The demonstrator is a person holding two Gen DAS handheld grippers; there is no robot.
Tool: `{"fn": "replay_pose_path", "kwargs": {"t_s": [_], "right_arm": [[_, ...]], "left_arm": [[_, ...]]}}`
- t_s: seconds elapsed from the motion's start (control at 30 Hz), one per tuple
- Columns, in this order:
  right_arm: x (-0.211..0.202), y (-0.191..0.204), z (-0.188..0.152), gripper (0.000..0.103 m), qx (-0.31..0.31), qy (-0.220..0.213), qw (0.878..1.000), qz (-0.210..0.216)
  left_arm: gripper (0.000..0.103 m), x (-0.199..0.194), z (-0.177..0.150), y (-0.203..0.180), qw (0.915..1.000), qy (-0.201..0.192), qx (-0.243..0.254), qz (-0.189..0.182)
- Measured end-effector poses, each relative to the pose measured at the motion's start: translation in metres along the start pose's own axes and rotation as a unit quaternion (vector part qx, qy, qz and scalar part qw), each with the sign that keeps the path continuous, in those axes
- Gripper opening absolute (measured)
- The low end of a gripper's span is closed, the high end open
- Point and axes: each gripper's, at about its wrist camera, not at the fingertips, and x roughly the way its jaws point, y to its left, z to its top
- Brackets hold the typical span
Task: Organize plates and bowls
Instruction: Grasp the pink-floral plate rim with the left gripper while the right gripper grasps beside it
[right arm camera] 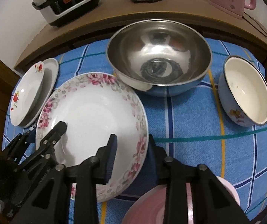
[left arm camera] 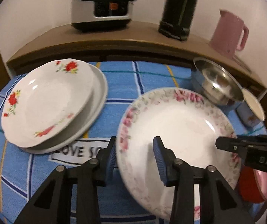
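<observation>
A pink-flowered plate [right arm camera: 96, 123] sits tilted on the blue checked cloth [right arm camera: 198, 130], both grippers' jaws straddling opposite rims: left gripper [left arm camera: 133, 155] partly open, right gripper [right arm camera: 132, 147] narrower, contact unclear. Behind stand a steel bowl [right arm camera: 158, 63] and an enamel bowl [right arm camera: 245, 93]; red-rose plates [left arm camera: 45, 102] are stacked left.

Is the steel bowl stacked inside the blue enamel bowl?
No. In the right wrist view the steel bowl sits on the blue checked cloth, apart from the blue enamel bowl to its right.

Both angled down, the left hand-held gripper [left arm camera: 134, 149] and right hand-held gripper [right arm camera: 132, 143] stand part-open, facing each other.
</observation>
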Motion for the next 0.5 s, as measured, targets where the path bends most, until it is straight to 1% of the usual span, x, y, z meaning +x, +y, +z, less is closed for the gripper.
{"fn": "replay_pose_path", "kwargs": {"t_s": [0.07,0.13,0.2,0.33,0.43,0.5], "right_arm": [[0.000,-0.003,0.000,0.022,0.001,0.001,1.000,0.001],[0.000,-0.006,0.000,0.017,0.006,0.001,1.000,0.004],[0.000,-0.008,0.000,0.017,0.006,0.001,1.000,0.005],[0.001,-0.007,0.000,0.017,-0.006,0.006,1.000,-0.001],[0.001,-0.006,0.000,0.017,-0.003,0.009,1.000,0.002],[0.002,-0.005,0.001,0.017,-0.004,0.010,1.000,0.002]], "left_arm": [[0.042,-0.007,0.001,0.007,0.9999,-0.009,-0.003,0.005],[0.044,-0.012,0.002,0.016,0.9997,-0.011,-0.021,0.006],[0.045,-0.012,0.002,0.022,0.9994,-0.003,-0.034,0.005],[0.045,-0.006,-0.002,0.020,0.9995,0.013,-0.029,0.006],[0.045,0.002,-0.004,0.016,0.9987,0.030,-0.036,-0.022],[0.045,0.003,-0.003,0.010,0.9992,0.027,-0.023,-0.018]]}}
